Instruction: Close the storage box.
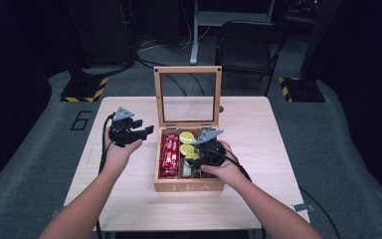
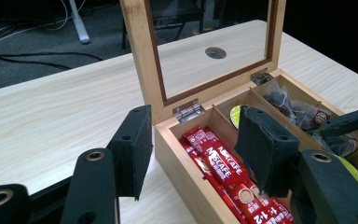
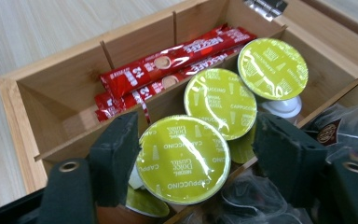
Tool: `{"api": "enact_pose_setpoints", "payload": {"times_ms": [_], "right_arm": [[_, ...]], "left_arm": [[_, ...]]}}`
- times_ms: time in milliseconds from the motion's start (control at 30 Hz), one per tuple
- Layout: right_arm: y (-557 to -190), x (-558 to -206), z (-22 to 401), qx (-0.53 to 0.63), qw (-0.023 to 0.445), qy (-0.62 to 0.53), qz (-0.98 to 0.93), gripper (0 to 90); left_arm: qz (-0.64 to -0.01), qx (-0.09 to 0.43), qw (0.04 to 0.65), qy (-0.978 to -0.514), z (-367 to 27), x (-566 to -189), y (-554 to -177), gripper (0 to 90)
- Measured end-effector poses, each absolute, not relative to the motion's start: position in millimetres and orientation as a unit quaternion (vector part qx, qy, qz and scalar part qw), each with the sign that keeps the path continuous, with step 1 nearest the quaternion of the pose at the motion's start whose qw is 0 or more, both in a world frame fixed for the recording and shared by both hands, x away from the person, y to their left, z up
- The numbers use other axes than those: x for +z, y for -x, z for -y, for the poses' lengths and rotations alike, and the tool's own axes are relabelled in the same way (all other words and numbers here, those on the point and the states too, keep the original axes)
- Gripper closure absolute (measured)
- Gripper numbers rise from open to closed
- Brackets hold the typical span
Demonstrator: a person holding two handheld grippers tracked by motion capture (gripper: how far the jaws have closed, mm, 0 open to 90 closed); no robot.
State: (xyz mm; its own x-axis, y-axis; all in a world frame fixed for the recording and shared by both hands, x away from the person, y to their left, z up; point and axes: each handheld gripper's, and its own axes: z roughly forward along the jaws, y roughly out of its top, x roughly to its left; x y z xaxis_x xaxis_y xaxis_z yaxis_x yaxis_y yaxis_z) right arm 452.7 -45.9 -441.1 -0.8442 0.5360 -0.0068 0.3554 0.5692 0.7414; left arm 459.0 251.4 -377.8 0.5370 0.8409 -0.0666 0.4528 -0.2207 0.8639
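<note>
- High view: the wooden tea box sits at the centre of the table with its glass lid upright; the right gripper hangs over the middle compartment and hides most of the green-lidded capsules, and its jaws cannot be made out here; the left gripper stands left of the box, jaws apart and empty
- Left gripper view: the two black jaws rise from the bottom with a clear gap and nothing between them; the right jaw covers part of the red coffee sticks in the near compartment; dark tea bags at upper right are hard to read
- Right gripper view: the nearest capsule lies at lower centre between the jaws, its flat round green foil lid printed with white lettering; the left pad sits at its rim, the right pad stands clear, so the jaws are released; two more capsules overlap behind it; the box's lower edge is cut off
</note>
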Motion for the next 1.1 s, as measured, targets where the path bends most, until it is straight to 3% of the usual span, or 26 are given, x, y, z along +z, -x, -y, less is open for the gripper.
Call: {"api": "enact_pose_setpoints", "payload": {"times_ms": [1100], "right_arm": [[-452, -452, 38, 0.368, 0.111, -0.249, -0.889, 32.4]], "left_arm": [[-0.436, 0.210, 0.456, -0.747, -254, -382, -458, 45.5]]}}
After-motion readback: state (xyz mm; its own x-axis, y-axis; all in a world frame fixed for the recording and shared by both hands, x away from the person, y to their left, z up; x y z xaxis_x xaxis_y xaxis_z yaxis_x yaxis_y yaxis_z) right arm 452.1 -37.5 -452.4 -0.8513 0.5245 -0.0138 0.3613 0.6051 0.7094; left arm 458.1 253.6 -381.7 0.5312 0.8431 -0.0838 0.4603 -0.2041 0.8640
